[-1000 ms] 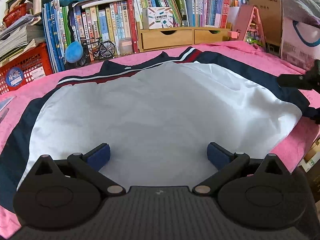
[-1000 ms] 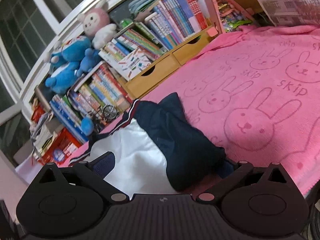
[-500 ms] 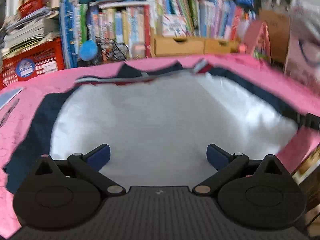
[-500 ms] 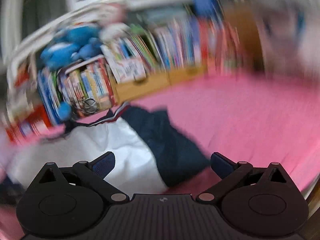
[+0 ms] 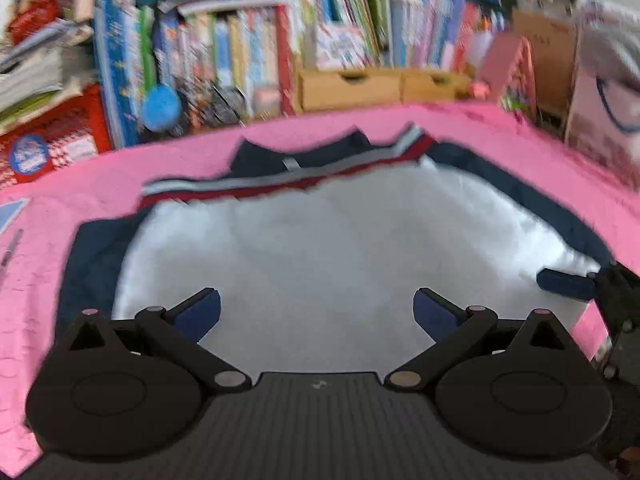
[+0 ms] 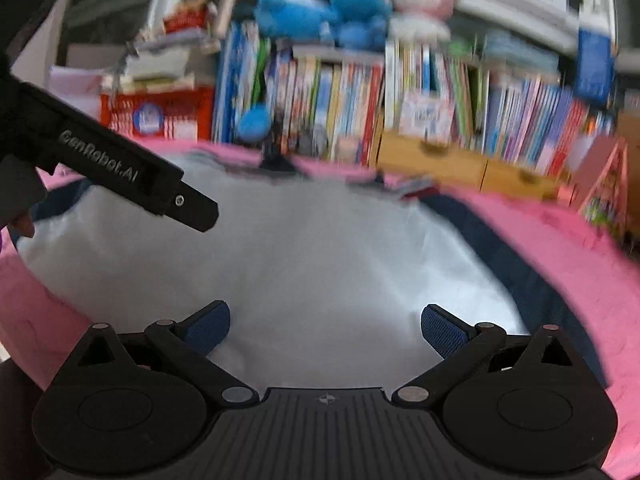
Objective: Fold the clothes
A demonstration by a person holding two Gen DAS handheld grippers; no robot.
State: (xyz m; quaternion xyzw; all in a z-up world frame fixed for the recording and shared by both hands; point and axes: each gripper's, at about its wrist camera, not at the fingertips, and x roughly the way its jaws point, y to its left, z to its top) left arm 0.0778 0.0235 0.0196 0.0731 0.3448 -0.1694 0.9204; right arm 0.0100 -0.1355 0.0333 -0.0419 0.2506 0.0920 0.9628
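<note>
A white garment with navy sleeves and a red, white and navy striped band [image 5: 320,248] lies spread on the pink towel [image 5: 80,216]. It also shows in the right wrist view [image 6: 312,256]. My left gripper [image 5: 316,312] is open and empty above the garment's near edge. My right gripper [image 6: 324,330] is open and empty above the garment's near right part. Its fingertip shows at the right edge of the left wrist view [image 5: 564,284]. The left gripper's body shows at the left of the right wrist view [image 6: 120,172].
Books [image 5: 248,60], a wooden drawer box [image 5: 360,84], a red basket [image 5: 48,140] and blue plush toys [image 6: 320,12] line the back. A pink toy house [image 5: 512,68] and a paper bag [image 5: 604,120] stand at the right. A pen [image 5: 12,248] lies far left.
The right gripper has swung left from the navy sleeve and now faces the white body. The left gripper has pulled back, so more of the garment shows. Both views are motion-blurred.
</note>
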